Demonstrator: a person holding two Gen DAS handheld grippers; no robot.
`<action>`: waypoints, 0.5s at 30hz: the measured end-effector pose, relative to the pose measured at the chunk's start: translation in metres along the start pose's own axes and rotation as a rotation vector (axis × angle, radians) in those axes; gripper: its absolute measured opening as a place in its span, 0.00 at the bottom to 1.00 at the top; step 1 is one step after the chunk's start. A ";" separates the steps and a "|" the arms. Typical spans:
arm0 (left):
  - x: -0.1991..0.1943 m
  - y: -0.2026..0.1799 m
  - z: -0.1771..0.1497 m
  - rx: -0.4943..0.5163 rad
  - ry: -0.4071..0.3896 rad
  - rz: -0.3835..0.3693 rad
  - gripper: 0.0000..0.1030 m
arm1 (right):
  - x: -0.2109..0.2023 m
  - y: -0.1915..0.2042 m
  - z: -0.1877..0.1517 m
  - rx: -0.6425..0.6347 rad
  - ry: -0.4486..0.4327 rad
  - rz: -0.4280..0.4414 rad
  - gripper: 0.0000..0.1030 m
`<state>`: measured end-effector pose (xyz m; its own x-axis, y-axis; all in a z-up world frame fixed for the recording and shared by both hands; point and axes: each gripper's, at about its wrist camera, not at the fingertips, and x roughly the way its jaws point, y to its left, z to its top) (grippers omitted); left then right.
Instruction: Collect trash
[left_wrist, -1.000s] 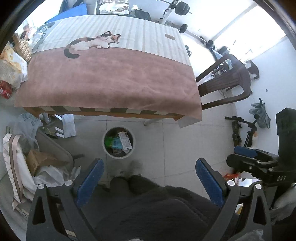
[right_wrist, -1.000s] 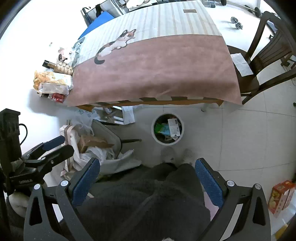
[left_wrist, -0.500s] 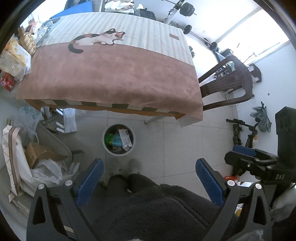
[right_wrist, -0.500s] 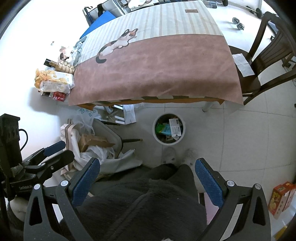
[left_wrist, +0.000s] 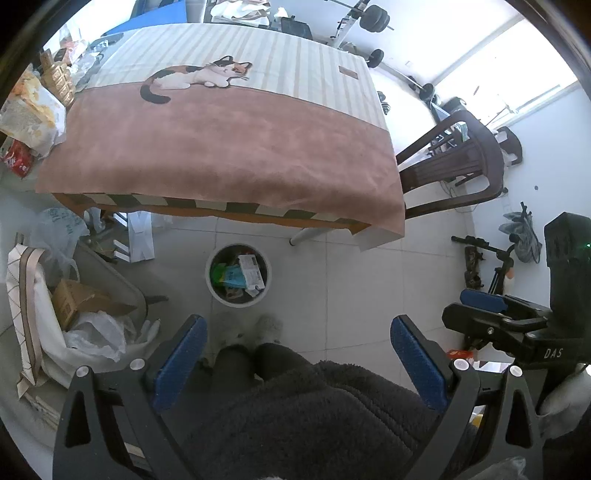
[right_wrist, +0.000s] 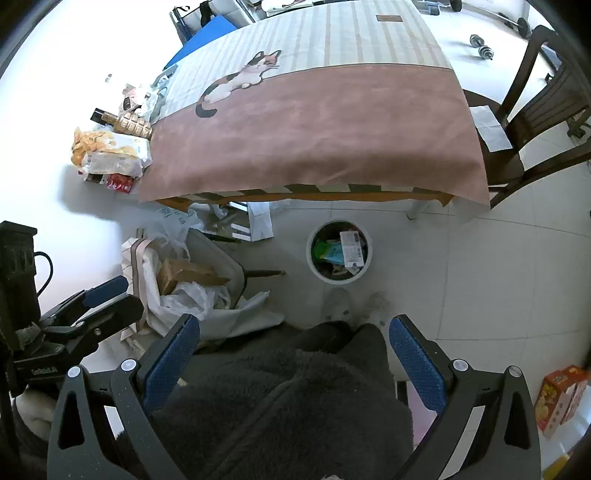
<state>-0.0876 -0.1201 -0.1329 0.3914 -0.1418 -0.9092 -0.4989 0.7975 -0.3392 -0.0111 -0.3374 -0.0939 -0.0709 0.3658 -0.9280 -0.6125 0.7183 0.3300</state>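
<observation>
A white round trash bin (left_wrist: 221, 295) stands on the tiled floor in front of the table, holding a white carton, green and blue wrappers; it also shows in the right wrist view (right_wrist: 317, 271). My left gripper (left_wrist: 297, 328) is open and empty, held high above the floor near the person's legs. Equally open and empty, my right gripper (right_wrist: 294, 325) hangs beside it at about the same height. Each gripper shows at the edge of the other's view. The table's brown part (left_wrist: 221, 147) carries no loose trash.
A cat-print cloth (right_wrist: 314, 129) covers the table. Snack bags (right_wrist: 110, 155) lie off its left end. Bags and a cardboard box (left_wrist: 74, 302) crowd the floor at left. A dark wooden chair (left_wrist: 461, 162) stands at right. An orange carton (right_wrist: 557, 391) lies on the floor.
Both views have drifted slightly, so the table sits a little lower in the left wrist view. Both grippers have stayed open and empty.
</observation>
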 end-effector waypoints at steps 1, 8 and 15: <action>0.000 0.000 -0.001 -0.001 0.000 0.001 0.99 | 0.000 0.000 0.000 -0.001 0.001 0.001 1.00; -0.001 0.001 -0.002 -0.003 -0.001 -0.002 0.99 | -0.001 0.001 -0.004 -0.015 0.005 0.009 1.00; -0.006 0.003 -0.007 -0.003 -0.005 -0.006 0.99 | -0.001 0.001 -0.006 -0.015 0.006 0.015 1.00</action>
<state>-0.0965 -0.1209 -0.1302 0.3982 -0.1441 -0.9059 -0.4991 0.7945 -0.3458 -0.0163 -0.3405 -0.0940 -0.0848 0.3725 -0.9242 -0.6231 0.7039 0.3409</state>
